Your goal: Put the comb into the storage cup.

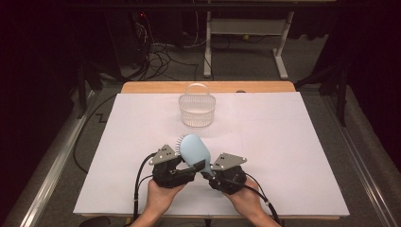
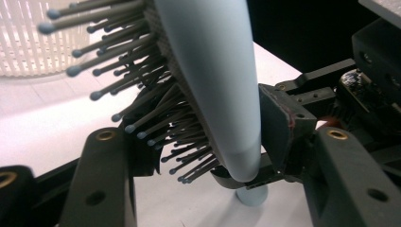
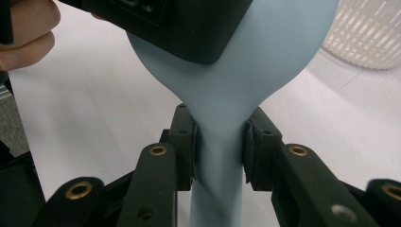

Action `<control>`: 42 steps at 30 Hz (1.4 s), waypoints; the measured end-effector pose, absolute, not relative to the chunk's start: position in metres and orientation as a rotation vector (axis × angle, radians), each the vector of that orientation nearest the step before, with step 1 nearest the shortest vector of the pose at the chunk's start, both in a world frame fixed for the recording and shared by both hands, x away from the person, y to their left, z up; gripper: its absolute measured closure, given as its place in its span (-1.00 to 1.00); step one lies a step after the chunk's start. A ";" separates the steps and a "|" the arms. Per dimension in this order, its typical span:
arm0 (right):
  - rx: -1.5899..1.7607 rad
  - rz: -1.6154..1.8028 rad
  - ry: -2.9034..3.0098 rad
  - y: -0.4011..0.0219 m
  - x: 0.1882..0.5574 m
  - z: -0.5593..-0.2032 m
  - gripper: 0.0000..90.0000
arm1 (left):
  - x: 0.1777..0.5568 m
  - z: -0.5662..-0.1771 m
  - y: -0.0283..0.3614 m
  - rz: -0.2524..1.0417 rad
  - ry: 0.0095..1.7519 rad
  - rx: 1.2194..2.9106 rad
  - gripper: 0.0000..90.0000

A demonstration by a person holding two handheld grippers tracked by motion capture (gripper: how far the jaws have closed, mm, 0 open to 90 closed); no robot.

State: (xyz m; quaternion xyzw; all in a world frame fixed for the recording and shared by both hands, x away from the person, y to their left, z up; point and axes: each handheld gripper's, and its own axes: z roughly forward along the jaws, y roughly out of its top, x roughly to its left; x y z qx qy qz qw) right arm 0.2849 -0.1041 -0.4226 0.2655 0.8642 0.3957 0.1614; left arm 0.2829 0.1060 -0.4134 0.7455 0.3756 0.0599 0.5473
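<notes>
Brush is up off the counter, basket still waiting

Both tongs are on the brush (image 1: 194, 150) near the front edge: right tongs (image 3: 218, 144) clenched on the handle neck, left tongs (image 2: 208, 146) look closed across the head, bristles one side, back the other. So pickup's done I'd say. The basket (image 1: 197, 110) sits empty toward the back edge, well apart; carrying it over and dropping it in is probably what's left.

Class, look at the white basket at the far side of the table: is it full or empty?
Empty, it seems: the high view shows nothing inside the basket; the hairbrush is outside it.
</notes>
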 end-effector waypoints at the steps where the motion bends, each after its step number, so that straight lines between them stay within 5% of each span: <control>1: 0.760 1.130 2.467 -0.104 0.285 -0.422 0.56 | 0.283 -0.413 0.106 0.137 0.889 1.763 0.05; 26: 0.745 1.232 2.529 -0.108 0.287 -0.416 0.51 | 0.280 -0.399 0.109 0.066 0.829 1.778 0.21; 42: 0.747 1.325 2.528 -0.116 0.291 -0.416 -0.06 | 0.280 -0.394 0.117 0.093 0.819 1.755 0.21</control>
